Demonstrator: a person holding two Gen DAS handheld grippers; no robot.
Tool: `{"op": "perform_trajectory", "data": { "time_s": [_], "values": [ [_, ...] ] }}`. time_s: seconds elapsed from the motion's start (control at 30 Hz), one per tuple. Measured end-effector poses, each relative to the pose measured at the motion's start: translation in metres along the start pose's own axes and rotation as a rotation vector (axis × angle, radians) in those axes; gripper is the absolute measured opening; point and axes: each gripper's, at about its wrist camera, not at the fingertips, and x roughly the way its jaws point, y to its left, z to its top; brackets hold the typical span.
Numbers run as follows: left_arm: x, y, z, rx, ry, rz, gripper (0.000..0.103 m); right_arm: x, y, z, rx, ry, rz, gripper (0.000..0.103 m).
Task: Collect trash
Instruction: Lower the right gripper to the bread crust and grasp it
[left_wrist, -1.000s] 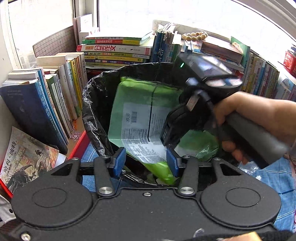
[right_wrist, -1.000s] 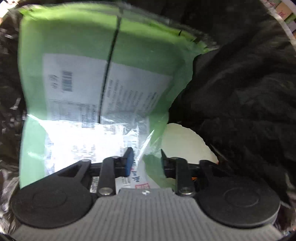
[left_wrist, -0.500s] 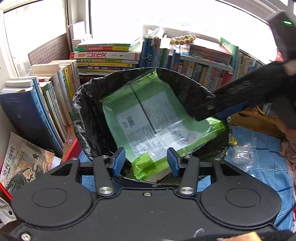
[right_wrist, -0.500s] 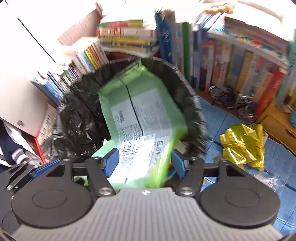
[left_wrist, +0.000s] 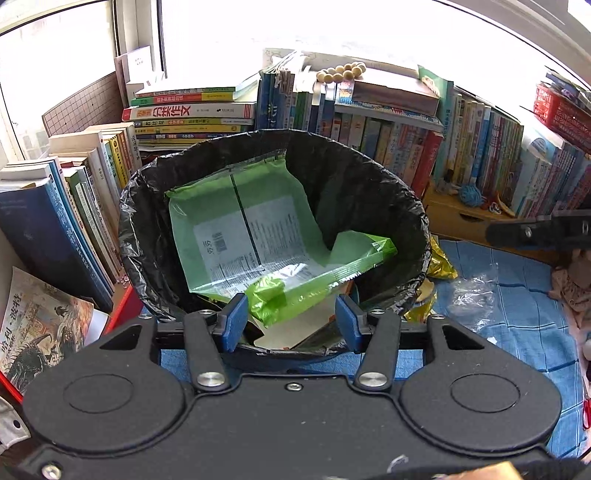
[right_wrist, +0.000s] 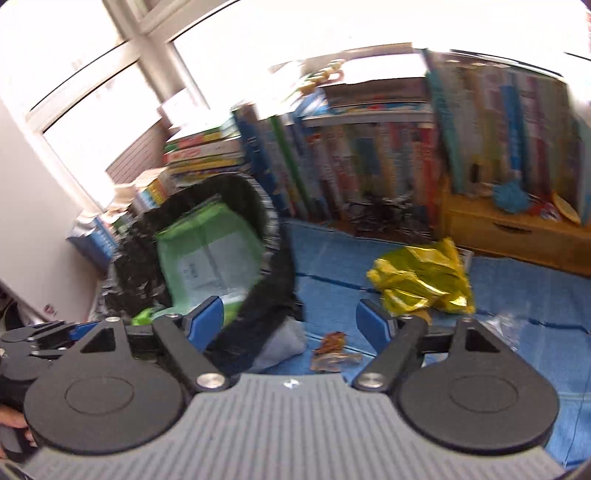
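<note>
Jaws gape empty on both the left gripper (left_wrist: 290, 319) and right gripper (right_wrist: 290, 325); the slippery yellow wrapper (right_wrist: 421, 280) may crumple and slide away beside the bin (left_wrist: 406, 195).

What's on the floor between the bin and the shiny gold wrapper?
Just bare blue mat, seen in the right wrist view, between the bin and wrapper.

A glossy black plastic bin liner (left_wrist: 369, 192) holds a bright green wrapper with a white printed label (left_wrist: 255, 236). A crinkled gold foil wrapper (right_wrist: 421, 280) lies on blue cloth with darker grid lines (right_wrist: 517, 295). Blue pads (left_wrist: 234, 321) tip the black gripper fingers.
</note>
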Motion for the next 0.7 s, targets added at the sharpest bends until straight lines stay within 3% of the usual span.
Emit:
{"op": "perform_trajectory", "data": {
  "time_s": [0.27,0.43,0.7],
  "values": [
    [0.004,-0.004,-0.008,0.001,0.023,0.002,0.052,0.021,-0.056,-0.047,0.088,0.000,-0.185,0.090],
    [0.005,-0.007,-0.010,0.008,0.021,0.012,0.054,0.048,-0.081,-0.081,0.091,0.052,-0.277,0.090],
    [-0.003,-0.008,-0.009,-0.007,0.011,0.009,0.058,0.086,-0.078,-0.128,0.022,0.141,-0.281,0.090]
  ]
}}
